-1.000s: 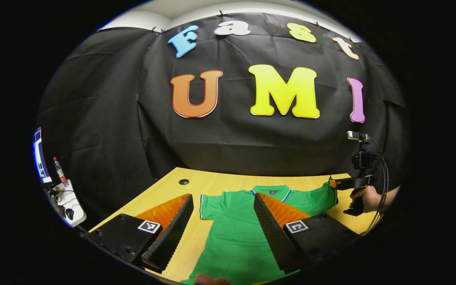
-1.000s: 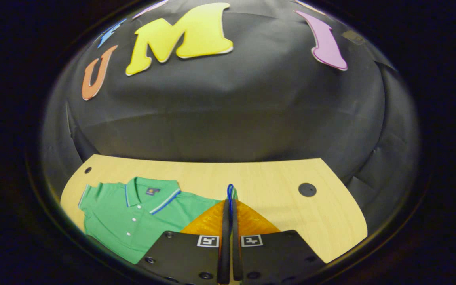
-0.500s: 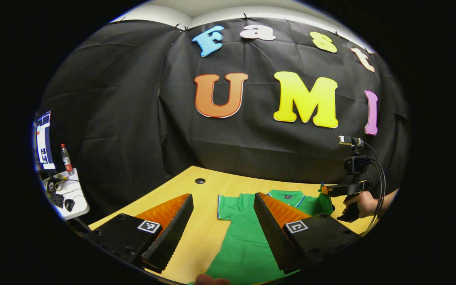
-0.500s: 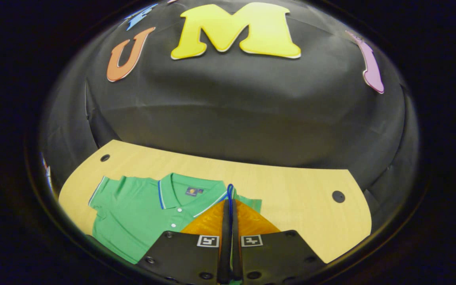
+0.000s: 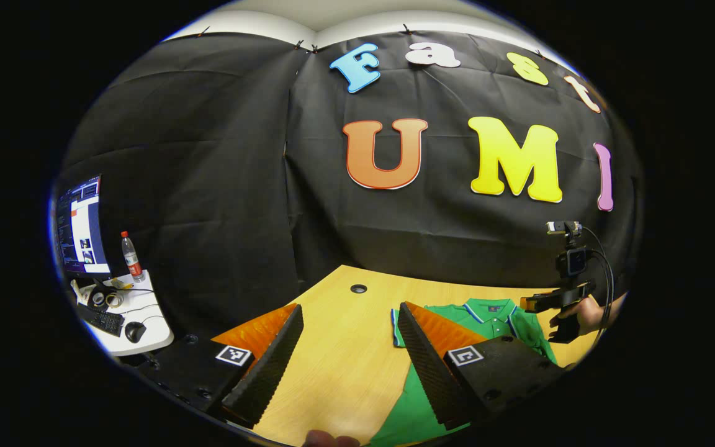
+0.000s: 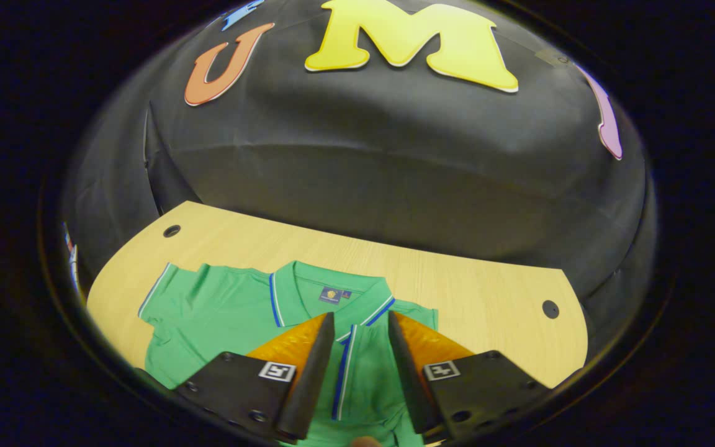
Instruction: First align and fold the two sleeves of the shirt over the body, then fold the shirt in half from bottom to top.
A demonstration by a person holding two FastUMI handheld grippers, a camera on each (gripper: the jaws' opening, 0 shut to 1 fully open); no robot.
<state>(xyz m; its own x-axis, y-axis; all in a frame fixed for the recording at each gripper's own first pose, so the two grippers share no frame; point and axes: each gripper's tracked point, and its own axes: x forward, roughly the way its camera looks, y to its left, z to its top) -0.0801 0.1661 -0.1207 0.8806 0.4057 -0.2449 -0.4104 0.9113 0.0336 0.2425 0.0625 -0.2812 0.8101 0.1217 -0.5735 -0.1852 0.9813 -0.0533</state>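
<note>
Right gripper (image 6: 360, 366) has its jaws spread over the folded right sleeve (image 6: 357, 372) on the green polo shirt (image 6: 221, 310). Left sleeve (image 5: 397, 328) lies around 1 o'clock of the wide-spread left gripper (image 5: 348, 347), cuff running 12-to-6, so left's nearer, I'd say.

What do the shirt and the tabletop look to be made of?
Shirt: soft green knit, probably cotton or polyester piqué; matte, lies limp with small creases, striped collar trim. Table: pale wood-grain board, likely laminate; smooth, even grain with a slight sheen.
</note>
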